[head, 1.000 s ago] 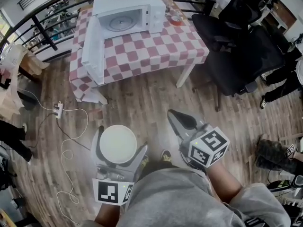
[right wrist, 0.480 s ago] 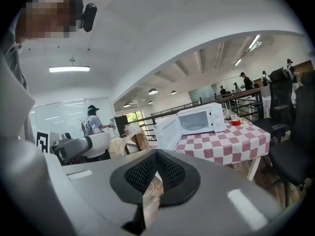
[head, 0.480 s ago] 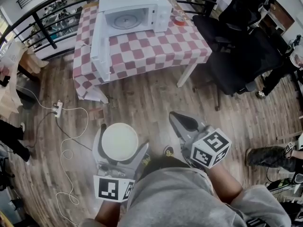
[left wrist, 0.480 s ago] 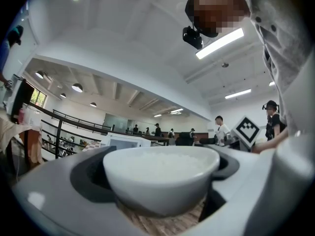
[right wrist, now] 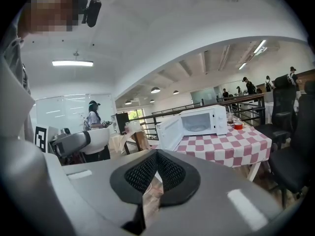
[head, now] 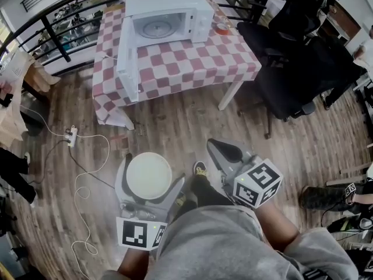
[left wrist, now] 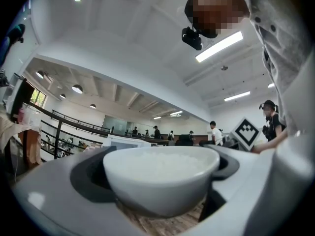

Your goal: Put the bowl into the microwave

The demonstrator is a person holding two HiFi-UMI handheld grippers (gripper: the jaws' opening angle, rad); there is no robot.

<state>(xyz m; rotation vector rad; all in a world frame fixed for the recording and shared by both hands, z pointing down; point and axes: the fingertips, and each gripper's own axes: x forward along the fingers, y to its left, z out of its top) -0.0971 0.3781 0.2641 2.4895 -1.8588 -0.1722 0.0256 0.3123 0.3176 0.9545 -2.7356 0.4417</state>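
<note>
One step nearer the open microwave (head: 169,17), left claw (head: 150,182) is pinching the bowl (left wrist: 160,178); right claw (head: 220,150) is travelling pressed together.

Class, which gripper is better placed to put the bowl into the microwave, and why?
Left. The left gripper holds the bowl between its jaws; the right gripper is shut and empty. The microwave door stands open.

Both my grippers, the left gripper (head: 148,177) and the right gripper (head: 220,150), are pale grey plastic with black mesh-textured pads (right wrist: 170,173). Each has a white cube (head: 257,184) with black square markers. At the bottom of the frame there's a grey sweatshirt (head: 221,244), dark trousers (head: 203,195) and a yellowish shoe (head: 200,169).
</note>
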